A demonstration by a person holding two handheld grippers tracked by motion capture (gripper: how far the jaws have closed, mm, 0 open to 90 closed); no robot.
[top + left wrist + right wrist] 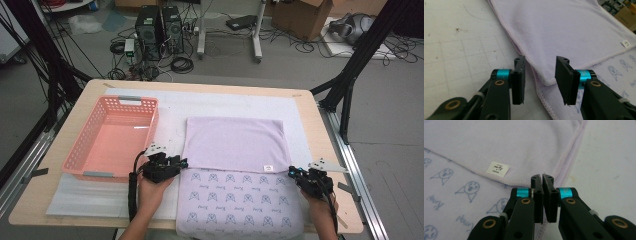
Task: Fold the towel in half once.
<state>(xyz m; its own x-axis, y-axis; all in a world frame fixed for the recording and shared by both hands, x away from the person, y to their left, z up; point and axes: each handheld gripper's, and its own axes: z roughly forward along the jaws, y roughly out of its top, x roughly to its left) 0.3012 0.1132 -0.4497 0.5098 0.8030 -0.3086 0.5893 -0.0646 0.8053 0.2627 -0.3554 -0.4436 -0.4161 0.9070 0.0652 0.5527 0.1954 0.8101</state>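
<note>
towel [235, 145] beside pink basket [112, 137]; left tongs [540, 80] parted over its corner, right tongs [543, 195] pinching its edge.

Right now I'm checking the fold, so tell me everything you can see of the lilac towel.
The lilac terry towel lies flat on the white mat, its far half folded toward the person, plain side over a printed side. A small white label sits near the stitched hem. The left gripper stands open around one folded corner; the right gripper is shut at the other.

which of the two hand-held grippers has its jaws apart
The left hand-held gripper: its jaws stand apart around the folded towel corner, while the right hand-held gripper is pinched shut at the towel's edge.
</note>
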